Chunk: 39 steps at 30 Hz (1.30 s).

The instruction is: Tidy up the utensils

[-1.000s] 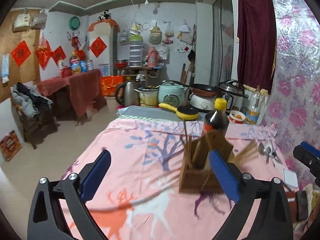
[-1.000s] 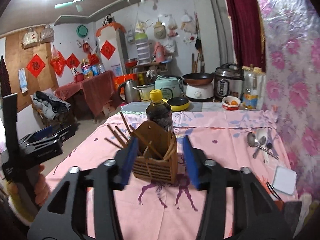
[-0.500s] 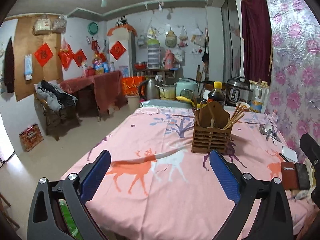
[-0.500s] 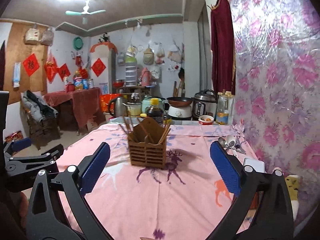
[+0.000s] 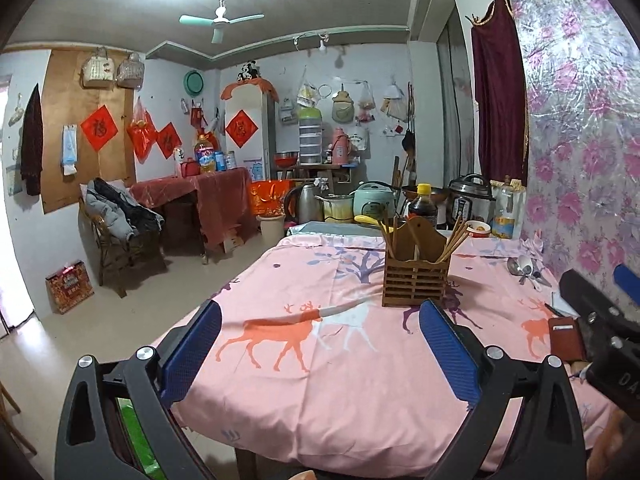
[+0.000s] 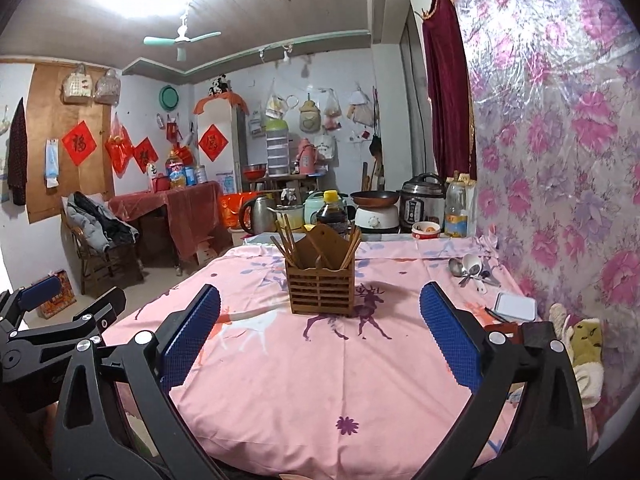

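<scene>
A slatted wooden utensil holder (image 5: pixel 414 280) (image 6: pixel 320 286) stands mid-table on the pink deer-print cloth (image 5: pixel 320 360) (image 6: pixel 300 380), with several chopsticks (image 5: pixel 454 238) (image 6: pixel 286 238) in it. Metal spoons (image 5: pixel 524 270) (image 6: pixel 468 270) lie loose at the right by the wall. My left gripper (image 5: pixel 320 344) is open and empty, held near the table's front edge, well short of the holder. My right gripper (image 6: pixel 320 336) is open and empty, also back from the holder. Each gripper shows at the other view's edge.
A dark sauce bottle (image 5: pixel 422 206) (image 6: pixel 331 214) stands behind the holder. Cookers, a kettle and a pan (image 6: pixel 376 198) line the far end. A white pad (image 6: pixel 514 306), a red wallet (image 5: pixel 566 338) and a soft toy (image 6: pixel 580 340) lie at the right, by the floral wall.
Both grippers have pulled back from the holder toward the table's front edge. The right gripper, which was narrowed around the holder, has opened wide. The holder stays standing on the table.
</scene>
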{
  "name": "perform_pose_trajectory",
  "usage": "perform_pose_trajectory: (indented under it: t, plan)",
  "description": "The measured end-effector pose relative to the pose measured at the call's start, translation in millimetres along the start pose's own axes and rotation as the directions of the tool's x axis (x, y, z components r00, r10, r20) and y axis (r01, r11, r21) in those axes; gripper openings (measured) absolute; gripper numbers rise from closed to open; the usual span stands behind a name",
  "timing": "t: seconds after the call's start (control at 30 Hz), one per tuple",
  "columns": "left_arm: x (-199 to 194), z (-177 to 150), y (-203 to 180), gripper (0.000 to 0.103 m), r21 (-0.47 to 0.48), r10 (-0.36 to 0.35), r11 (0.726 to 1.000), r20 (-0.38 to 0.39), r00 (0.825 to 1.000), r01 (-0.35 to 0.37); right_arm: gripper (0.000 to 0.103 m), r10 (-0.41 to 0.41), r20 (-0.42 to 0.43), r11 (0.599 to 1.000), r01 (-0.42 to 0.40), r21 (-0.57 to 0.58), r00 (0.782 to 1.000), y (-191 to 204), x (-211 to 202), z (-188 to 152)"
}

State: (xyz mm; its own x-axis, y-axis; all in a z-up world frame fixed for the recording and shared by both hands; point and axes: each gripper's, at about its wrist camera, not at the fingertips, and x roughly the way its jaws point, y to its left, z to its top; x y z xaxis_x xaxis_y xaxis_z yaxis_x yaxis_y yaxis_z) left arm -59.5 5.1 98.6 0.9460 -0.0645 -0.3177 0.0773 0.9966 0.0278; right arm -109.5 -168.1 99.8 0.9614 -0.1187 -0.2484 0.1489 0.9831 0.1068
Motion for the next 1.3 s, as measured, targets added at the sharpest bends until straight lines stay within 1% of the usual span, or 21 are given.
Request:
perform_pose_trajectory:
  t: [0.2,0.3,0.43,0.63,0.8,0.93,1.03,1.3]
  plan:
    - [25,4,-9,0.097,0.02,0.02,1.0,0.005,1.0,-0.02,0.096,-0.006,-0.029,1.0,0.007,0.02,1.0,-4,32,-3]
    - [44,3,-14,0.097,0.029,0.021,0.999,-0.013,1.0,-0.021,0.096,0.002,-0.046,0.999,-0.001,0.038,0.999,-9,47,-3]
    - [67,1,-14,0.097,0.012,0.034,0.999,-0.046,0.998,-0.034,0.096,-0.001,-0.051,0.999,0.004,0.05,0.999,-15,64,-2]
    - [96,-3,-16,0.097,-0.009,0.06,0.998,-0.086,0.994,-0.061,0.096,-0.002,-0.053,0.999,0.005,0.044,0.999,-14,77,-6]
    - [100,-12,-18,0.097,0.011,0.047,0.999,-0.112,0.993,-0.046,0.096,-0.015,-0.06,1.0,0.016,0.02,0.998,-10,79,-10]
    - [92,-13,-19,0.097,0.017,0.029,0.999,-0.102,0.994,-0.027,0.096,-0.006,-0.057,1.0,0.005,-0.005,0.998,-2,75,-10]
    - [87,-12,-20,0.097,0.023,0.034,0.999,-0.092,0.995,-0.032,0.096,-0.006,-0.053,0.999,0.004,-0.032,0.999,3,72,-11]
    - [78,-10,-15,0.097,0.01,0.027,1.0,-0.079,0.996,-0.026,0.096,-0.006,-0.048,1.0,0.005,-0.03,0.999,4,67,-10]
